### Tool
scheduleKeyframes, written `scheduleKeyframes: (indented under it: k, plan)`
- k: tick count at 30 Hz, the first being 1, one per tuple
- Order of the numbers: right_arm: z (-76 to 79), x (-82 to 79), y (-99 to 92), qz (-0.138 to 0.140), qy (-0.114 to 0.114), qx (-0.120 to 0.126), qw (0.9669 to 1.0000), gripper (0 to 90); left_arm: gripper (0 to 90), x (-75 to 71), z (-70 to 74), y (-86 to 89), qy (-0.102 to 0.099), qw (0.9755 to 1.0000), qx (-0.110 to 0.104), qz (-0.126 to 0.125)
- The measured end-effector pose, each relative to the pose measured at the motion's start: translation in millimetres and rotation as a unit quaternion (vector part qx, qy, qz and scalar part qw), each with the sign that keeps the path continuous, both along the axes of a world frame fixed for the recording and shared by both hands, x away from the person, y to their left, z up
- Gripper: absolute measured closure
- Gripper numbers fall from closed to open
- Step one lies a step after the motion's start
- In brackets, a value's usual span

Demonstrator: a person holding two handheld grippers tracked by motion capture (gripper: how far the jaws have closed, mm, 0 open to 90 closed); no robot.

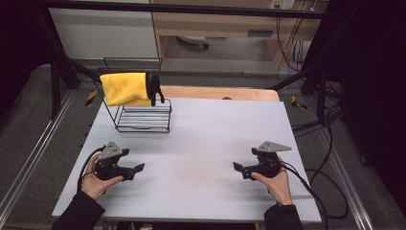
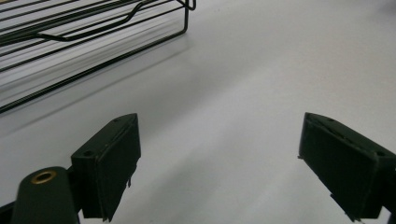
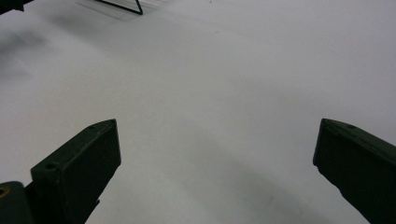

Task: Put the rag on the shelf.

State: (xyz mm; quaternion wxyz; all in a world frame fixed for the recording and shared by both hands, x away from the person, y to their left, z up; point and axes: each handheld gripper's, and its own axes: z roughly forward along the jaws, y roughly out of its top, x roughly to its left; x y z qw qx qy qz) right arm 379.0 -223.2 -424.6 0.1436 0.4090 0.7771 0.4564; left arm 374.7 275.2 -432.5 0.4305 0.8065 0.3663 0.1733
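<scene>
A black wire rack (image 1: 143, 117) stands at the back left of the white table (image 1: 201, 143). A yellow cloth (image 1: 125, 88) hangs over its top rail, and a dark cloth (image 1: 155, 88) hangs beside it to the right. My left gripper (image 1: 139, 168) rests low near the table's front left, held in a hand, jaws pointing right. In the left gripper view the left gripper (image 2: 219, 158) is open and holds nothing, with the rack's base (image 2: 93, 42) ahead to the left. My right gripper (image 1: 238, 167) sits at the front right, pointing left. The right gripper (image 3: 217, 168) is open over bare table.
Wood board (image 1: 220, 92) lies along the table's far edge. Cables (image 1: 325, 191) trail off the right side onto the floor. Black frame bars (image 1: 297, 79) stand around the table. A rack corner (image 3: 126, 5) shows at the top of the right gripper view.
</scene>
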Motion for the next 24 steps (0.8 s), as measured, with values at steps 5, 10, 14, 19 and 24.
scheduleKeyframes:
  k: [5, 10, 14, 19, 24]
  plan:
    - [-9.3, -6.4, -18.0, -0.006, 0.012, 0.0, 0.9999, 0.7, 12.0, -1.6, -4.1, 0.2, -0.004, 0.9999, 0.009, -0.003]
    - [-16.8, -14.3, -31.2, -0.01, 0.011, -0.019, 0.9997, 0.7, 11.1, -2.9, -7.0, 2.1, -0.007, 0.9999, 0.008, -0.005]
    - [-22.4, -19.9, -38.9, -0.009, 0.018, -0.012, 0.9997, 0.6, 10.5, -3.9, -10.2, 4.0, -0.003, 0.9999, 0.011, -0.007]
    - [-25.6, -23.7, -41.9, -0.005, 0.022, -0.009, 0.9997, 0.6, 9.9, -4.2, -11.6, 5.9, -0.002, 1.0, 0.008, -0.003]
    - [-26.4, -25.6, -40.7, 0.004, 0.024, -0.01, 0.9996, 0.6, 9.9, -4.9, -12.0, 7.3, -0.001, 1.0, 0.007, -0.002]
